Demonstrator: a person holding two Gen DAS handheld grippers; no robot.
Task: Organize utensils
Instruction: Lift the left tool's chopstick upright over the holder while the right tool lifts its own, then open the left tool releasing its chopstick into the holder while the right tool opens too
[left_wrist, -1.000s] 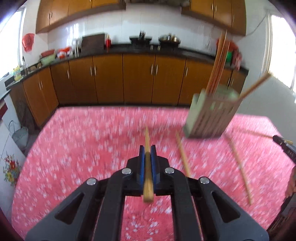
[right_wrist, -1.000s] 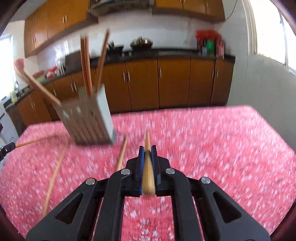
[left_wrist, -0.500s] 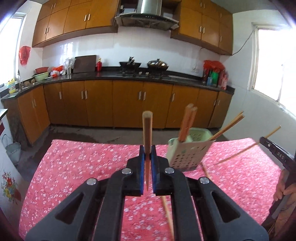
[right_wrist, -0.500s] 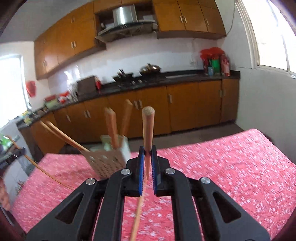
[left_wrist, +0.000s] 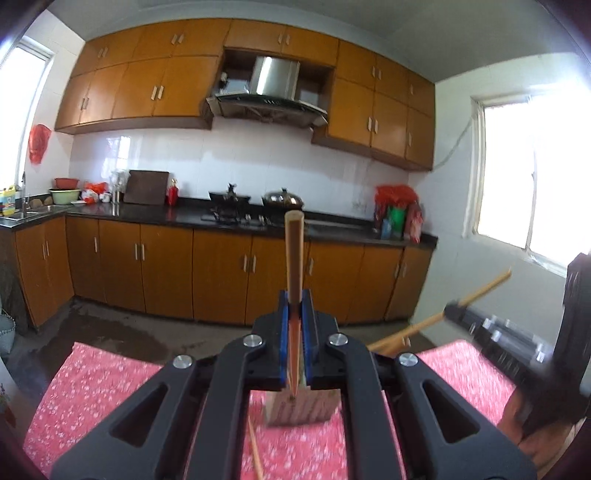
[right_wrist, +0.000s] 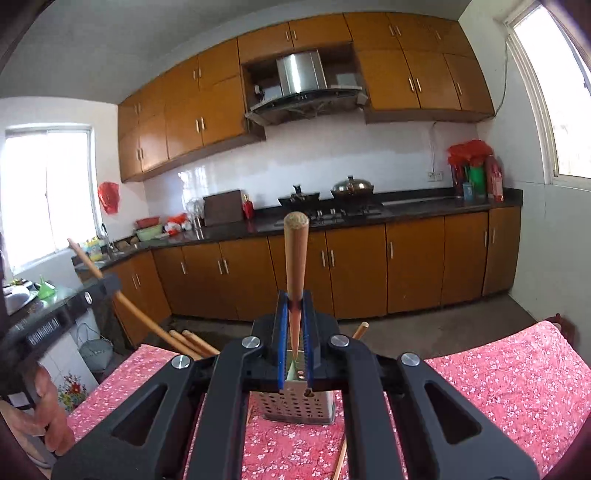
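— Now that both views have swung up from the red cloth (left_wrist: 96, 373) to the cabinets, what has changed?
— The perforated holder (right_wrist: 295, 404) sits low behind the linkages; left gripper (left_wrist: 294, 317) and right gripper (right_wrist: 295, 317) each pinch one raised chopstick (left_wrist: 294, 254), probably ready for dropping in.

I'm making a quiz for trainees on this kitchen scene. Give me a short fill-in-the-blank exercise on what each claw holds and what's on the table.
1. Each claw, left and right, is shut on one wooden ____.
2. The tablecloth is ____ with white flowers.
3. The perforated holder stands on the ____.

Missing words: chopstick; red; table
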